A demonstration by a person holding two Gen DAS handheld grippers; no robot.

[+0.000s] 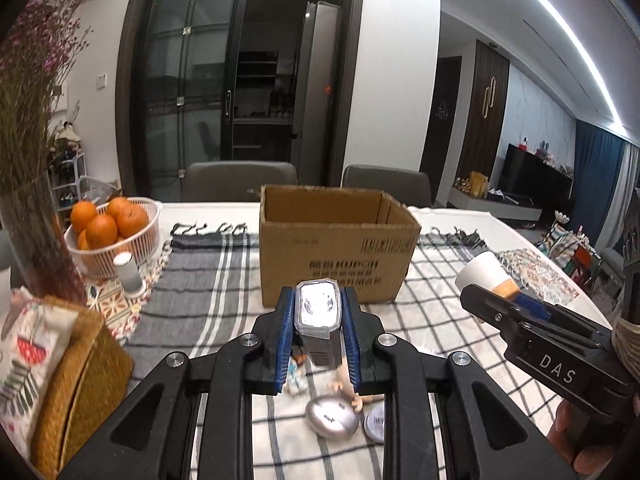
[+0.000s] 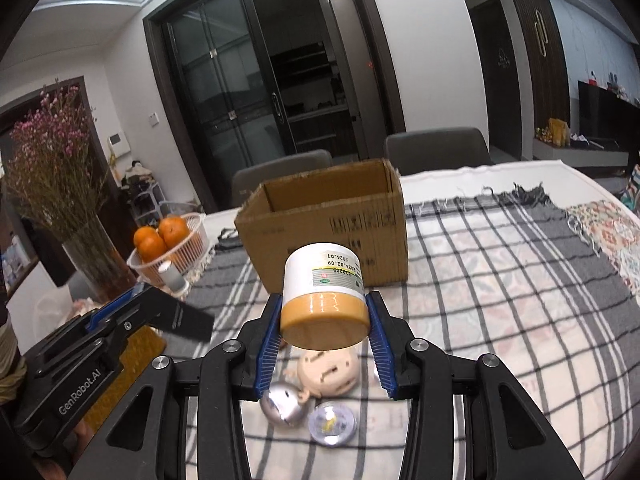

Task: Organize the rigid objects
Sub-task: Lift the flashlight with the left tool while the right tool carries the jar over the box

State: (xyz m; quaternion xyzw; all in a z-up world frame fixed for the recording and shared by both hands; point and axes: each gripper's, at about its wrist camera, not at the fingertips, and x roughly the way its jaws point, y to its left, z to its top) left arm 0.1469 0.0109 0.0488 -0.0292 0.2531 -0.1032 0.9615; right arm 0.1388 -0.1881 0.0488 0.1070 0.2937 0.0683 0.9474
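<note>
The left gripper (image 1: 318, 312) jaws clamp a grey rectangular case (image 1: 317, 320); the right gripper (image 2: 323, 334) jaws clamp a white bottle (image 2: 323, 292). Both are held near the cardboard box (image 1: 336, 248). In front of the box, a doll head (image 2: 328, 372), silver egg (image 2: 282, 404) and round tin (image 2: 332, 424) lie on the bench.

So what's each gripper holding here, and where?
Left gripper: grey rectangular device, clamped by its sides. Right gripper: white jar, clamped at its orange lid.

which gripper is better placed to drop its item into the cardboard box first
Probably left. The left gripper holds the grey case squarely facing the cardboard box. The right gripper, clamping the white jar, sits off to the box's right side.
</note>
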